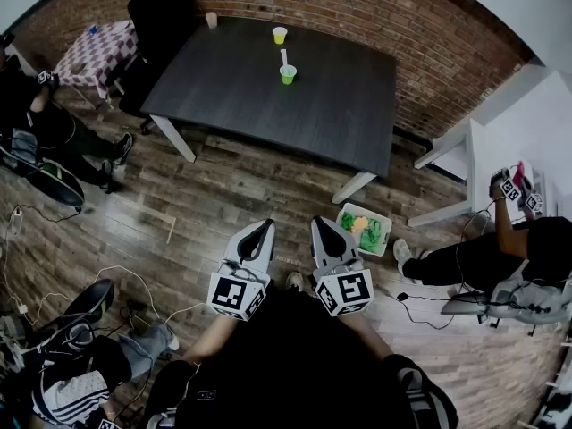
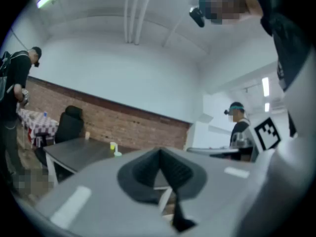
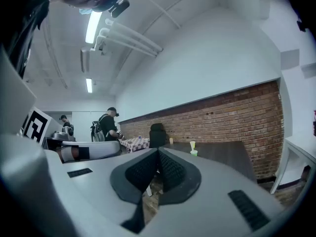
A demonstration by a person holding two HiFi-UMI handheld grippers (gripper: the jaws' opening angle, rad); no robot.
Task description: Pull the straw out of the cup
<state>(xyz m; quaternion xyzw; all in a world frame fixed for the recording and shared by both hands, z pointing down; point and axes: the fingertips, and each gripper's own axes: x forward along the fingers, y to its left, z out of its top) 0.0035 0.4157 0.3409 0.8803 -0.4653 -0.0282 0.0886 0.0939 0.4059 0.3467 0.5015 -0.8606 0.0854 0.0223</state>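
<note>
A green cup point(image 1: 287, 75) with a white straw point(image 1: 284, 58) standing in it sits on the dark table point(image 1: 340, 105), far ahead of me. A second, yellow-green cup point(image 1: 280, 35) stands behind it. Both grippers are held close to my body over the wooden floor, well short of the table. My left gripper point(image 1: 264, 227) is shut on nothing, and so is my right gripper point(image 1: 321, 223). The left gripper view shows the cups point(image 2: 117, 153) small beyond the shut jaws of the left gripper point(image 2: 159, 152). In the right gripper view, the green cup point(image 3: 194, 153) and straw point(image 3: 192, 145) appear past the right gripper point(image 3: 158, 153).
A beige cup point(image 1: 212, 20) stands at the table's far left corner. A black chair point(image 1: 161, 16) and a checkered small table point(image 1: 96, 48) are at the back left. On the floor lies a green-filled basket point(image 1: 365, 229). A white table point(image 1: 500, 164) stands right; people sit around, cables trail left.
</note>
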